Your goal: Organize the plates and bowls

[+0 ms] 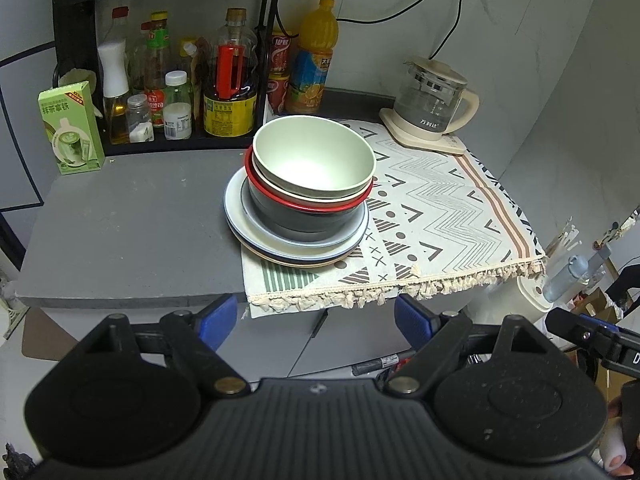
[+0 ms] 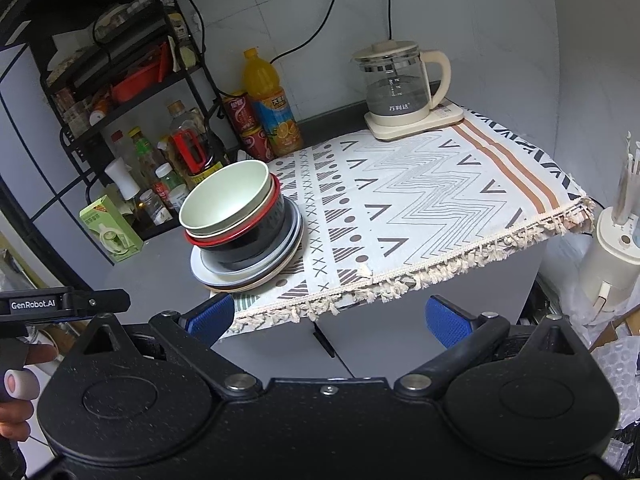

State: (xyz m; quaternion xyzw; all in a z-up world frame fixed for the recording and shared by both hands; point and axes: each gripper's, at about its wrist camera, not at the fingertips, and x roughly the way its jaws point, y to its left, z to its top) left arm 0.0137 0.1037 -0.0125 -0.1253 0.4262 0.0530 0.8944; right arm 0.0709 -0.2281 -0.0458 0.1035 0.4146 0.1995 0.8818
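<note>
Both grippers, left gripper (image 1: 316, 316) and right gripper (image 2: 330, 318), gape empty; toothbrush holder (image 2: 612, 256), perhaps, clearer right.

Nested bowls (image 1: 314, 168) sit atop stacked plates (image 1: 296, 246).

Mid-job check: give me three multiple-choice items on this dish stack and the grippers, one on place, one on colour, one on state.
1. Where does the stack of plates sit?
A. Half on the patterned cloth, half on the grey counter
B. Inside the black shelf
C. On the kettle base

2. What colour is the top bowl?
A. Red
B. Pale green
C. Dark blue

3. How are the two grippers?
A. Both shut on bowls
B. Left shut on a plate
C. Both open, holding nothing

Answers: 1 A, the stack straddles the cloth's left edge. 2 B, the pale green bowl sits above the red-rimmed bowl. 3 C, the left gripper and right gripper show spread blue pads short of the counter.
</note>
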